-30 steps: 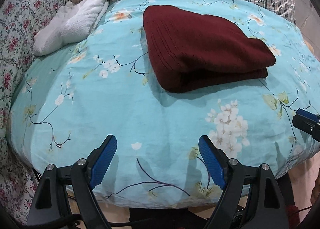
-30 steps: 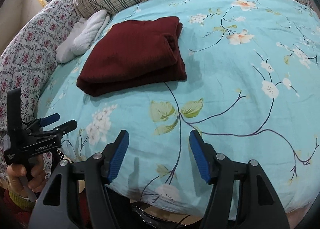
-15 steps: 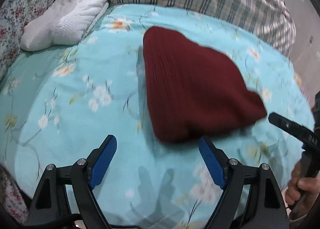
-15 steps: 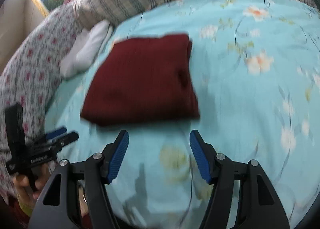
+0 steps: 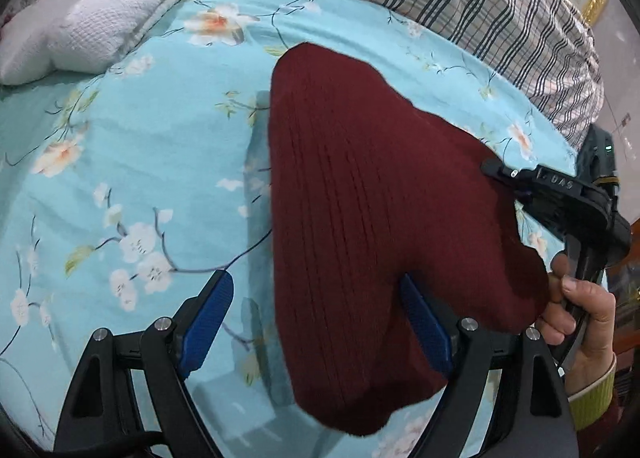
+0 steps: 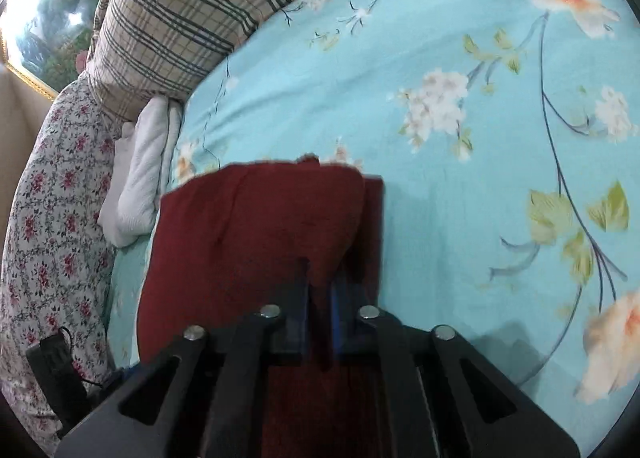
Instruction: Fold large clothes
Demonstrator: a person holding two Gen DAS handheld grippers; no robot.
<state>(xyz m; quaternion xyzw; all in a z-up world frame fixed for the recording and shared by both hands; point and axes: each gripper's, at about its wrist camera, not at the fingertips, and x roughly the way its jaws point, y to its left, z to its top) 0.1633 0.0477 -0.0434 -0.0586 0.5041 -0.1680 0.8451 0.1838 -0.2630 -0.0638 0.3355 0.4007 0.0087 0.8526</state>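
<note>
Both grippers have closed in: right gripper [image 6: 319,298] now pinches the sweater [image 5: 372,218] (folded, maroon); left gripper [image 5: 316,322] gapes at six o'clock, straddling its edge.

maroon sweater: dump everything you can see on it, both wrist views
The maroon sweater is a dark red ribbed knit, soft-looking and folded into a thick multi-layer bundle with stacked edges showing in the right wrist view. It rests on the floral turquoise bedsheet. The right gripper is shut on its near edge. The left gripper is open, its fingers straddling the sweater's near-left corner, one blue pad partly hidden behind fabric; contact cannot be told.
</note>
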